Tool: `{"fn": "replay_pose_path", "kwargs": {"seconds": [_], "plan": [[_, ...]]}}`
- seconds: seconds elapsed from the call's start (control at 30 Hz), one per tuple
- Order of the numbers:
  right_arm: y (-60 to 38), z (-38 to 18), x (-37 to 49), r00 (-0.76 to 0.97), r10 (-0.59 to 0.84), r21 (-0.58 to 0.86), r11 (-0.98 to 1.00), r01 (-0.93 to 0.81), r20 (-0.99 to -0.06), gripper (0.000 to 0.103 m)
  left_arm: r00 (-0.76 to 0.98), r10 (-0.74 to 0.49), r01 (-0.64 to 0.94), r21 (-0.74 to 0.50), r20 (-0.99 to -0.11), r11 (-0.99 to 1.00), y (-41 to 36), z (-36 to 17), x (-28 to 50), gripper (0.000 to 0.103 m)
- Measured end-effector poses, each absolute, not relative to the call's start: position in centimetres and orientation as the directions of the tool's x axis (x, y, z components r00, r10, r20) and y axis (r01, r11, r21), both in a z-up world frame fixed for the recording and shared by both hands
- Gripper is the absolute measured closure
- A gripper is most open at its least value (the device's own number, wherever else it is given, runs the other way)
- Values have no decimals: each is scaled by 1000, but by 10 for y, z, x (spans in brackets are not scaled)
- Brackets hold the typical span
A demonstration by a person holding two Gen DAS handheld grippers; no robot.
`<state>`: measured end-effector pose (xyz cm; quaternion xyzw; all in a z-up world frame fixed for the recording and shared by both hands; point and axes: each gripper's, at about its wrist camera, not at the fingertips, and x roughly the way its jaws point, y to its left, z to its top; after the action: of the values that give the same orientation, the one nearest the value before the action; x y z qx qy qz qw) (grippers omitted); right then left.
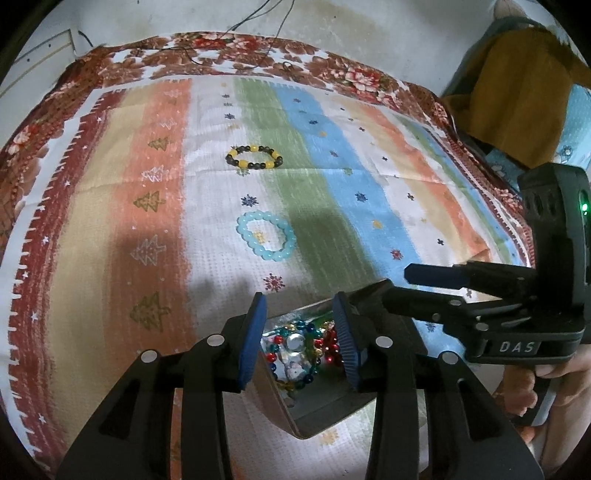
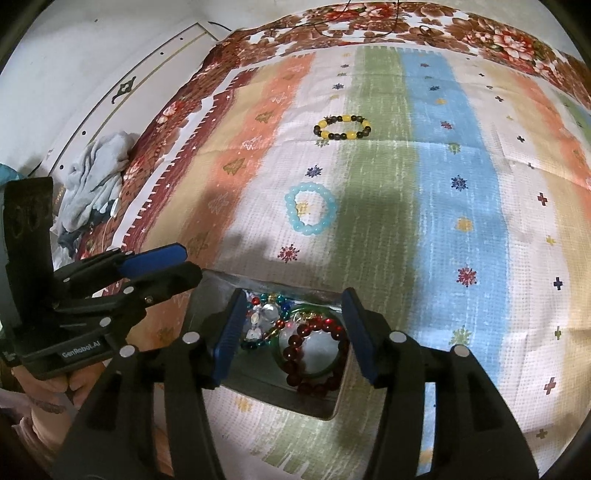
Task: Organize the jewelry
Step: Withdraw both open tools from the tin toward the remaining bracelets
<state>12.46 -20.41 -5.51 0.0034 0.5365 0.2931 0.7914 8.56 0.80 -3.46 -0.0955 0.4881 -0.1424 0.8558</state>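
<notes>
A small grey box sits on the striped cloth and holds several bead strings, a dark red bead bracelet and a green bangle. My left gripper hovers open over the box. My right gripper hovers open over it too, and shows from the side in the left wrist view. A light blue bead bracelet lies on the cloth beyond the box. A yellow and dark bead bracelet lies farther back.
The striped cloth lies over a floral bedspread. A pile of grey clothes lies at the left edge. A mustard garment is at the far right.
</notes>
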Motion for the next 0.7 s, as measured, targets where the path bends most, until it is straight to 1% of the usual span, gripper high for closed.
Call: {"fn": "replay_pose_path", "kwargs": {"seconds": [0.23, 0.4, 0.47, 0.53, 0.6, 0.7], "plan": [[-206, -52, 137, 264, 471, 325, 832, -449, -842, 47, 489, -324, 149, -288, -810, 946, 9, -33, 93, 64], [-203, -53, 148, 275, 458, 311, 840, -444, -845, 46, 500, -290, 154, -246, -816, 957, 3, -30, 107, 62], [-203, -52, 154, 290, 449, 300, 848, -437, -845, 46, 508, -268, 157, -218, -819, 963, 1, -29, 114, 61], [-203, -52, 162, 313, 432, 280, 859, -429, -846, 44, 512, -240, 153, -187, -825, 970, 1, -30, 124, 59], [-204, -51, 169, 325, 425, 272, 864, -423, -845, 39, 506, -227, 143, -178, -832, 974, 5, -32, 132, 59], [-205, -51, 178, 332, 419, 266, 868, -420, -845, 39, 495, -202, 129, -159, -845, 979, 11, -38, 141, 58]]}}
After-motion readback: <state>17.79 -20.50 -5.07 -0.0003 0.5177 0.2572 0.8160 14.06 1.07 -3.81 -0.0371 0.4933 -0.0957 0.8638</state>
